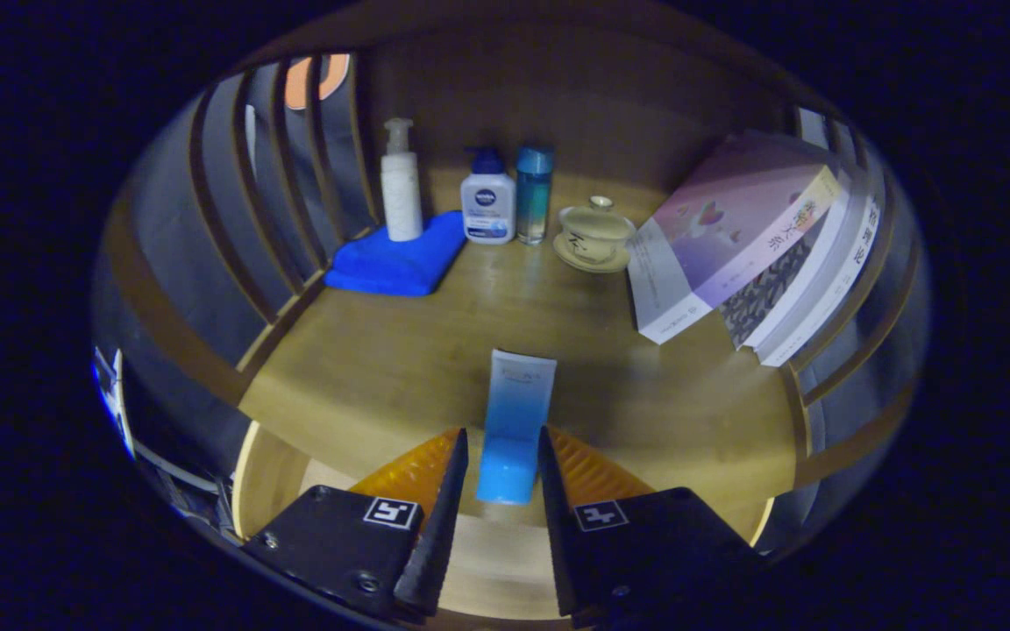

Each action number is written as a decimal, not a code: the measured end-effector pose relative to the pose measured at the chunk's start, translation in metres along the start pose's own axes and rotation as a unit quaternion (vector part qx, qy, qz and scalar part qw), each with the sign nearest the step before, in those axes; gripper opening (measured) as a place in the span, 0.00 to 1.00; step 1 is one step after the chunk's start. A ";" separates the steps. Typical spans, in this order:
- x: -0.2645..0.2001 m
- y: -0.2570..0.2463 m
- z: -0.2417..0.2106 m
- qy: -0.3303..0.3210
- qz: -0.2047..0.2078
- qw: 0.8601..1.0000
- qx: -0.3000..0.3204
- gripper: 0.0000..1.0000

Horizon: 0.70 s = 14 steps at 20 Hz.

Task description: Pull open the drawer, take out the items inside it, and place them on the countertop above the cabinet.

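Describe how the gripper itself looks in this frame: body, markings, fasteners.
The gripper has two wedge-shaped fingers tapering forward to narrow tips. Each sits on a flat black body plate bearing one square black-and-white fiducial marker. Small round screws show on the left plate. Ribbed panels back the fingers on their outer sides. No cables or sleeve visible.

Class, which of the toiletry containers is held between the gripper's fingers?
The blue tube, gripped between the gripper fingers; the three bottles stand beyond on the countertop.
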<state>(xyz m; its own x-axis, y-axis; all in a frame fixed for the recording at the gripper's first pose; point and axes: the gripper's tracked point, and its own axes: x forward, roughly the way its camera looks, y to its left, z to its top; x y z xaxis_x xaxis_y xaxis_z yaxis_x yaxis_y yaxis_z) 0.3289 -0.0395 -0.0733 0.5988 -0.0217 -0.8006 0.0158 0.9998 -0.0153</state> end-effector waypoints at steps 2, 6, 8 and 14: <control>-0.024 0.013 -0.003 -0.016 0.016 1.000 -0.004 0.55; -0.068 0.028 -0.007 -0.065 0.027 0.997 -0.028 0.69; -0.090 0.033 -0.015 -0.087 0.034 0.995 -0.029 0.70; -0.158 0.040 -0.051 -0.163 0.039 0.985 -0.027 0.77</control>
<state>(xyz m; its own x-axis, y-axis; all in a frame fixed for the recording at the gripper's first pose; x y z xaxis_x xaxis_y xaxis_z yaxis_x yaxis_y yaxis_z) 0.1943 0.0046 0.0225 0.8226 0.0643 -0.5650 -0.0784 0.9969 -0.0007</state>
